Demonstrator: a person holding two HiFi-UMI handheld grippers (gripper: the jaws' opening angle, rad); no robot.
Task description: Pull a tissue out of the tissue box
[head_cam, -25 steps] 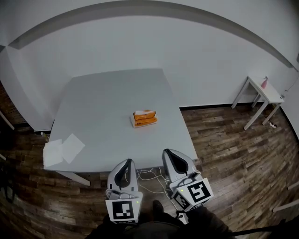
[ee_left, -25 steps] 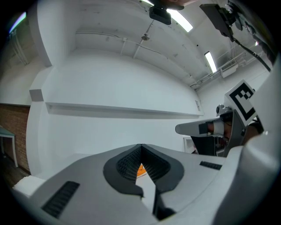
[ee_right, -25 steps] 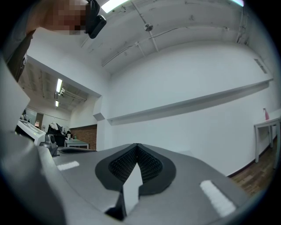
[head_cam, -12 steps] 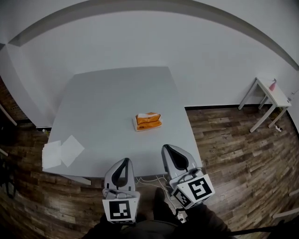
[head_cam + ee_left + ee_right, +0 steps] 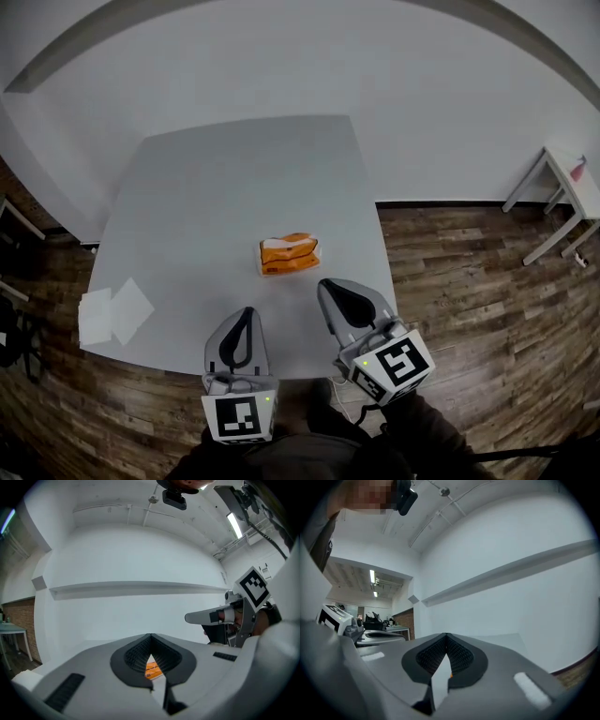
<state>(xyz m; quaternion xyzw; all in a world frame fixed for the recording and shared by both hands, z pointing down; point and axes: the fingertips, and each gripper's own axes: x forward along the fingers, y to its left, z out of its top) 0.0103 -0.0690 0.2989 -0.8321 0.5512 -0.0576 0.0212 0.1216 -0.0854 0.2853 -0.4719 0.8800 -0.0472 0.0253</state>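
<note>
A white wall point(image 5: 281, 66) is filling the far side and a dark wooden floor point(image 5: 469, 281) is spreading to the right. A grey table point(image 5: 187, 206) is taking up the middle, and a small white side table point(image 5: 572, 178) is standing far right by the wall.

At the table's near edge the left gripper point(image 5: 246, 314) and the right gripper point(image 5: 330, 286) are pointing level toward the far side, side by side. Each claw is closed, tips meeting, and is gripping and touching nothing.

The orange tissue box point(image 5: 289, 255) is sitting on the table just beyond the two claws, nearer the right one, with pale tissue showing at its top. In the left gripper view it is peeking through the slit below the closed tips.

White sheets point(image 5: 112, 314) are lying on the near left corner.
</note>
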